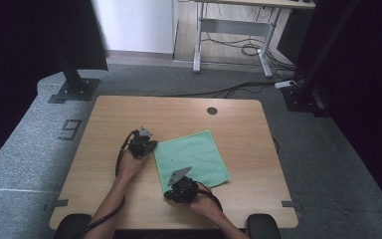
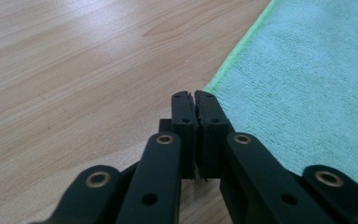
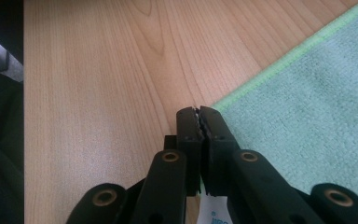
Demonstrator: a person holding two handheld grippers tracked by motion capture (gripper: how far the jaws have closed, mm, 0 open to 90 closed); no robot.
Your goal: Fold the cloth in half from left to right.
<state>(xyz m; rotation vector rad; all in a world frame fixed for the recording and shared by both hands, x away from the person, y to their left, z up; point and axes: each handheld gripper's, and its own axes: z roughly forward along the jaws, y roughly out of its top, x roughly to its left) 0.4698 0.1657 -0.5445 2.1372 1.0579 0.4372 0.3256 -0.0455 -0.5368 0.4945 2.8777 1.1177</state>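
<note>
A light green cloth [image 1: 199, 152] lies flat on the wooden table [image 1: 129, 112], turned a little askew. My left gripper [image 1: 153, 145] is at the cloth's left corner. In the left gripper view the jaws [image 2: 195, 95] are pressed together right at that corner of the cloth [image 2: 307, 70]. My right gripper [image 1: 169, 188] is at the cloth's near corner. In the right gripper view its jaws [image 3: 200, 111] are shut on the edge of the cloth [image 3: 317, 112], and a white label [image 3: 212, 212] hangs below them.
A round cable hole [image 1: 212, 110] sits near the table's far edge. Dark stand feet [image 1: 74, 89] stand on the grey carpet to the left and right. A desk frame [image 1: 234, 30] with loose cables is behind the table. Bare wood surrounds the cloth.
</note>
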